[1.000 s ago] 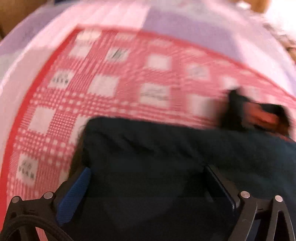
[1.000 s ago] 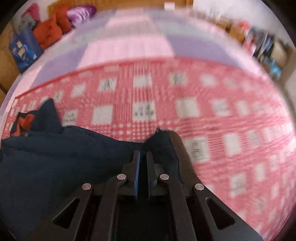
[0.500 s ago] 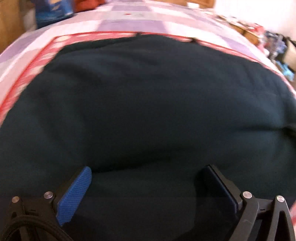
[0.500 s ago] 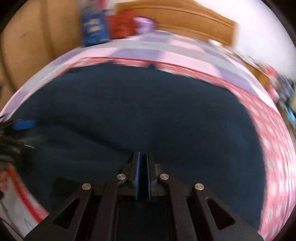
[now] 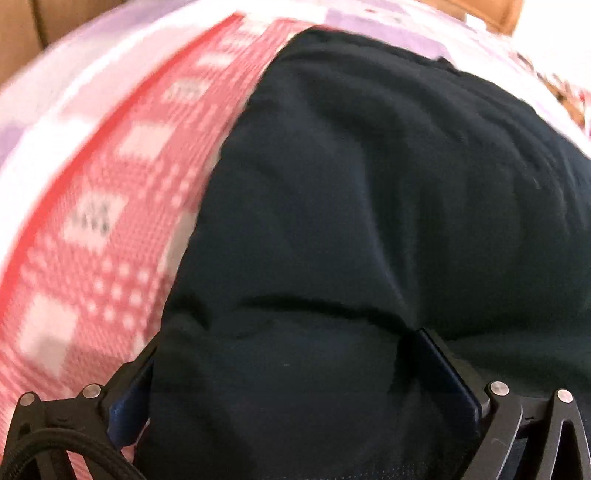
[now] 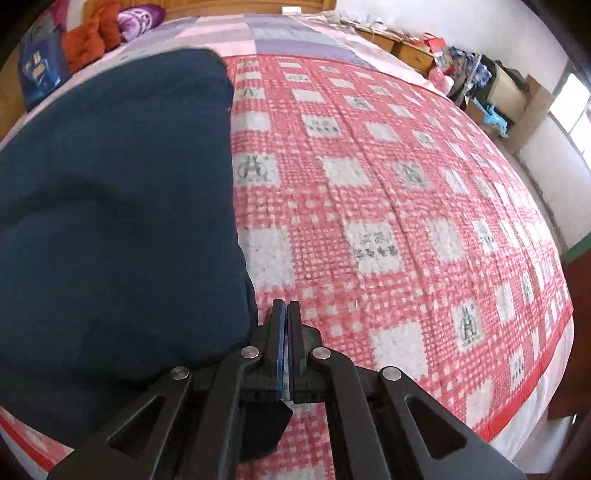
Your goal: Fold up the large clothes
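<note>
A large dark navy garment (image 5: 369,221) lies spread on a red-and-white checked blanket (image 5: 103,229). In the left wrist view my left gripper (image 5: 288,369) is open, its two fingers wide apart with the garment's near edge bunched between and over them. In the right wrist view the garment (image 6: 110,221) fills the left half, lying on the blanket (image 6: 388,203). My right gripper (image 6: 284,321) is shut, just beside the garment's right edge. Dark fabric sits under its base, but I cannot tell whether any is pinched.
Orange and purple clothes (image 6: 107,33) and a blue bag (image 6: 38,74) lie at the bed's head. Cluttered boxes and clothes (image 6: 476,81) stand along the right wall. The bed's near and right edges (image 6: 535,406) drop off.
The garment was spread out over the blanket, filling both views half a second ago. The right gripper has since swung to the garment's right edge; the left view has shifted towards the garment's left edge.
</note>
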